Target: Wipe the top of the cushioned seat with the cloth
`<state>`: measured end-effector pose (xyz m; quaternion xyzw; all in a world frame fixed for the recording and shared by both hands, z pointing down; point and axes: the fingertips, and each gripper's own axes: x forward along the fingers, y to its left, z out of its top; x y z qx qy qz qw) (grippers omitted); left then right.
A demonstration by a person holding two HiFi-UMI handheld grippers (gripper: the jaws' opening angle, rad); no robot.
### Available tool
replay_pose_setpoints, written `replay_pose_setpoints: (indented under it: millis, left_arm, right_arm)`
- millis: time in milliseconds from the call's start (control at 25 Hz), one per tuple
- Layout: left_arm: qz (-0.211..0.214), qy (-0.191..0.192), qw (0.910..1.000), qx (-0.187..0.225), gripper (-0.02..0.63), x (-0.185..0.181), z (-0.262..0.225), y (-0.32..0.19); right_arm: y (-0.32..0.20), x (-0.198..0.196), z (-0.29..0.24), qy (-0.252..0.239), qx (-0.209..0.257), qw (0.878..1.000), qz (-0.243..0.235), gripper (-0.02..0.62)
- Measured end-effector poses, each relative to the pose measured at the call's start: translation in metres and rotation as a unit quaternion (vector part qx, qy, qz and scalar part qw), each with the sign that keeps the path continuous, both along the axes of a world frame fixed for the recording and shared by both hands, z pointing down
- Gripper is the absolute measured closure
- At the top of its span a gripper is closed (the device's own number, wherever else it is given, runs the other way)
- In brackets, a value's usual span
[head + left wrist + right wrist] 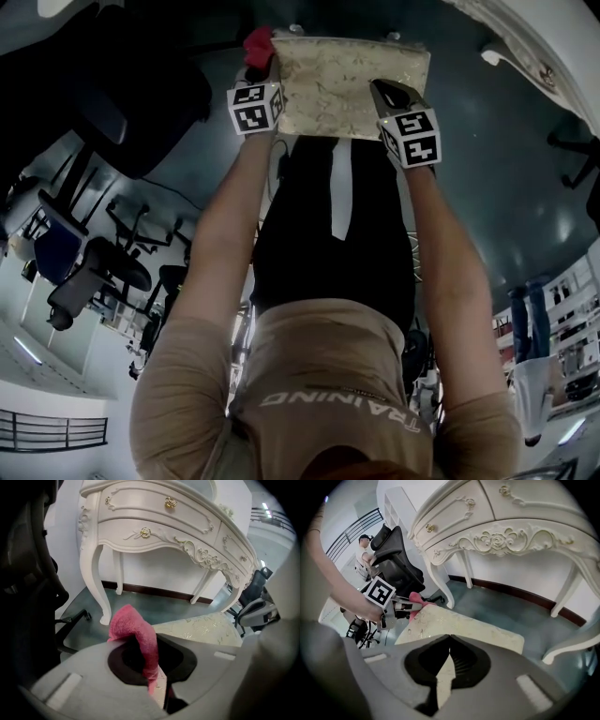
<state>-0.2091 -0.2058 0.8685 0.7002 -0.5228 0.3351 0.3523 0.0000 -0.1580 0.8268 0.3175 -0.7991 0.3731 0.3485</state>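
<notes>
The cushioned seat (352,84) has a pale cream patterned top and sits ahead of both grippers. My left gripper (262,66) is at the seat's left edge, shut on a pink cloth (258,42). In the left gripper view the cloth (136,637) bulges up out of the jaws, with the seat (206,629) just to the right. My right gripper (382,89) hovers over the seat's right part, shut and holding nothing. In the right gripper view its tips (450,638) meet above the seat (464,626), and the left gripper (396,610) with the cloth (417,603) shows at the far corner.
A white carved dressing table (154,522) (511,527) stands just beyond the seat, its legs on the grey-green floor. A black office chair (396,569) (122,103) is to the left, and a person (363,557) sits behind it. More chairs stand at the right (255,606).
</notes>
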Motion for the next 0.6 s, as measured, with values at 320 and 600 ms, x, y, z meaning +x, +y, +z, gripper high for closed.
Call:
replay_pose_setpoints:
  millis: [320, 600]
  left_arm:
    - [0.004, -0.007, 0.9999, 0.012, 0.574, 0.031, -0.009, 0.003]
    - [0.028, 0.003, 0.9996, 0.007, 0.574, 0.094, -0.010, 0.004]
  right_arm:
    - [0.014, 0.037, 0.003, -0.015, -0.011, 1.000, 0.024, 0.592]
    - [0.030, 0.086, 0.003, -0.005, -0.014, 0.999, 0.030, 0.591]
